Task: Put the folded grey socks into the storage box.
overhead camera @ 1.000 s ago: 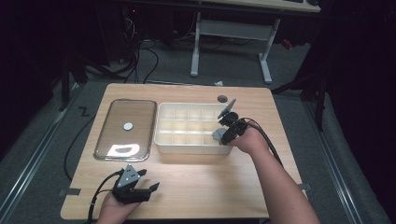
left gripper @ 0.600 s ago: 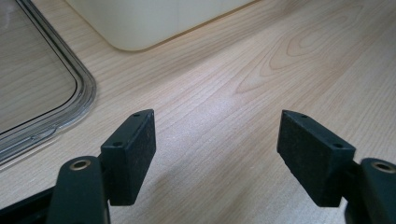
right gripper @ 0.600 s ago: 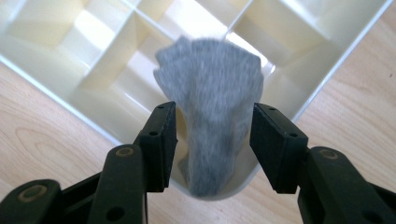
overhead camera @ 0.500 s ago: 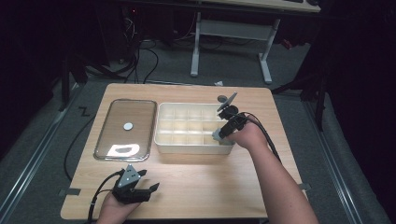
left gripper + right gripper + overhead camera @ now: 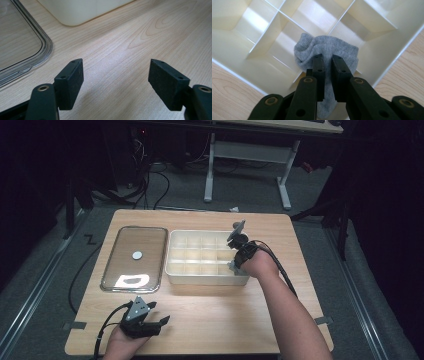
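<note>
A lab or workshop: a dark room with trailing floor cables and a bare workbench frame.

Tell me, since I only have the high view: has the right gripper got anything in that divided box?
Observer: Yes. In the right gripper view, the right gripper is pinching a grey sock; its jaws have just been closing on it.
Operator: Which compartment is the sock over?
Observer: A corner one, where two walls of the divided box meet close by the jaws.
Operator: And the left gripper, open or shut?
Observer: Open. In the left gripper view, the left gripper has a wide gap between its pads, with bare wooden table showing through.
Operator: Anything near it?
Observer: The clear lid lies just off to its left, untouched.
</note>
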